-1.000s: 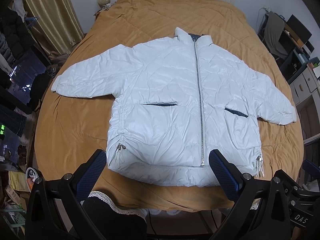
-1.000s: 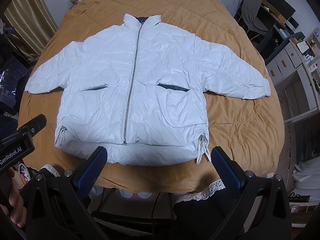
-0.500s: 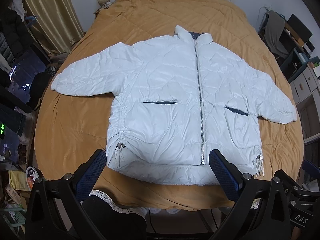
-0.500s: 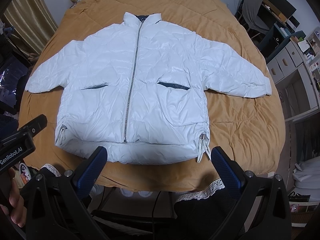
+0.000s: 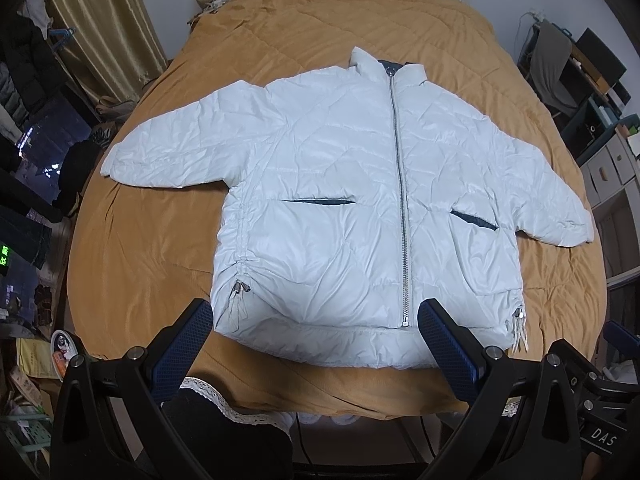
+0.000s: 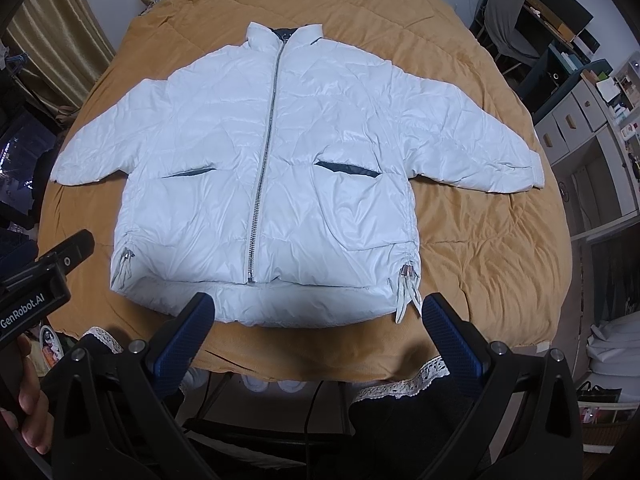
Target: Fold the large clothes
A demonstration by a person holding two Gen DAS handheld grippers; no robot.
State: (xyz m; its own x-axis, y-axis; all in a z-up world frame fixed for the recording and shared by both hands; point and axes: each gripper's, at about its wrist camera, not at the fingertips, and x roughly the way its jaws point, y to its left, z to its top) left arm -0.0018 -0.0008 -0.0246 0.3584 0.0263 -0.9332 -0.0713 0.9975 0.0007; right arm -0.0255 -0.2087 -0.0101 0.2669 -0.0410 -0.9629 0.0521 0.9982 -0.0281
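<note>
A pale blue-white puffer jacket (image 5: 328,208) lies flat and zipped, front up, on the orange bed cover, collar away from me and both sleeves spread out. It also shows in the right wrist view (image 6: 280,168). My left gripper (image 5: 316,320) is open and empty, hovering above the jacket's hem near its left half. My right gripper (image 6: 316,312) is open and empty, above the hem near the right drawstring toggles (image 6: 408,280). Neither gripper touches the jacket.
The orange quilted bed cover (image 5: 148,240) fills the middle. Curtains and dark clutter (image 5: 36,128) stand at the left. Shelves and drawers (image 6: 584,120) stand at the right. The left gripper's body (image 6: 36,280) shows at the right view's left edge.
Both grippers have drifted slightly forward toward the jacket's hem. The jacket has not moved and the jaws stay open.
</note>
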